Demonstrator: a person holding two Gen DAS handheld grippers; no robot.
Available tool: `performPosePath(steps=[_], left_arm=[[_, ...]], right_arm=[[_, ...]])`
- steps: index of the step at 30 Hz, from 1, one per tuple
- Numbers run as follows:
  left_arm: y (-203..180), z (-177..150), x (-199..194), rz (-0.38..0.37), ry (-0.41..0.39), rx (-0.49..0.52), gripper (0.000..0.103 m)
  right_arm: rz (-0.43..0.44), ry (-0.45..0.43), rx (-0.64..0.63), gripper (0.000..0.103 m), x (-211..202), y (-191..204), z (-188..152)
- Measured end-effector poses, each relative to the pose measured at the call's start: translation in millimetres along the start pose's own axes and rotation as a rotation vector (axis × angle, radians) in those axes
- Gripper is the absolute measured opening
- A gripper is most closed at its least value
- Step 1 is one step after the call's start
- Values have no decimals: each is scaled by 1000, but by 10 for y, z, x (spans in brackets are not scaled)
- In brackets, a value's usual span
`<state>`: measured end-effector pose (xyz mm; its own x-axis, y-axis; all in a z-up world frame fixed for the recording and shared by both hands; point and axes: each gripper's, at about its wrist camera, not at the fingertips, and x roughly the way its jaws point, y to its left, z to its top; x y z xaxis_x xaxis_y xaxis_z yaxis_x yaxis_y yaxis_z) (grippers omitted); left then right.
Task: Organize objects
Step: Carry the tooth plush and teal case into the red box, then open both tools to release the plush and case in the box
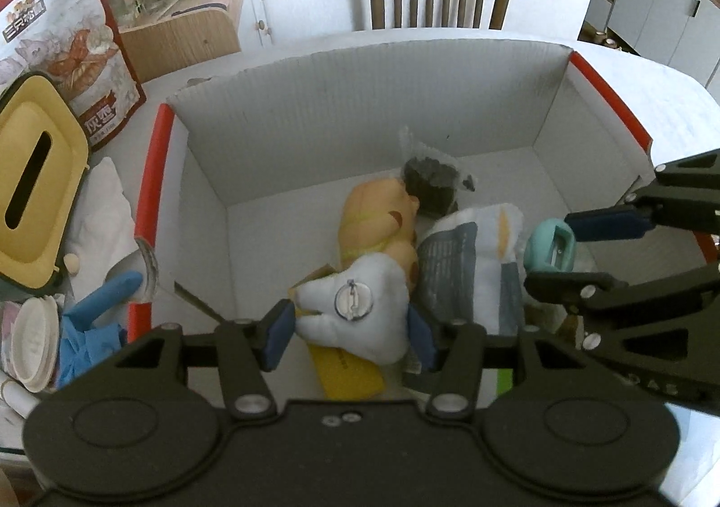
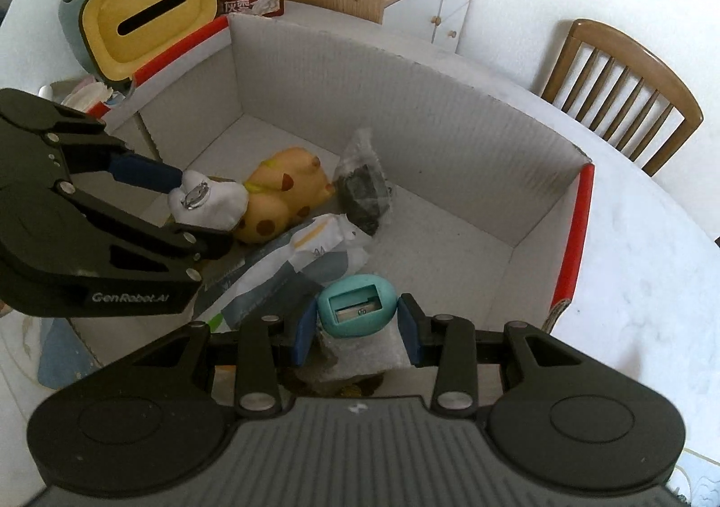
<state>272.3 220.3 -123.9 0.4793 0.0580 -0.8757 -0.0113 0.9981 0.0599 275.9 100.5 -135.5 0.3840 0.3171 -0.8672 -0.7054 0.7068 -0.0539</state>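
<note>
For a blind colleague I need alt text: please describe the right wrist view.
The right tongs grip a teal egg-shaped pencil sharpener above an open white cardboard box with red edges. At the left, the left tongs hold a white tooth-shaped plush toy over the box. Inside it lie a yellow spotted plush animal, a dark plastic-wrapped packet and a grey-and-white pouch.
</note>
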Motion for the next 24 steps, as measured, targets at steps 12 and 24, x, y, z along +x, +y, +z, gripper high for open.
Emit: performPosePath(steps=[12,24], left_arm=[[8,-27,-78,-5,-7,-37,59],[-4,-100,-367,-2,-71,-70,72]], right_arm=[[52,-32,89,44,-184,-142,-48],[68,-104,115,55,-566,-183,-156]])
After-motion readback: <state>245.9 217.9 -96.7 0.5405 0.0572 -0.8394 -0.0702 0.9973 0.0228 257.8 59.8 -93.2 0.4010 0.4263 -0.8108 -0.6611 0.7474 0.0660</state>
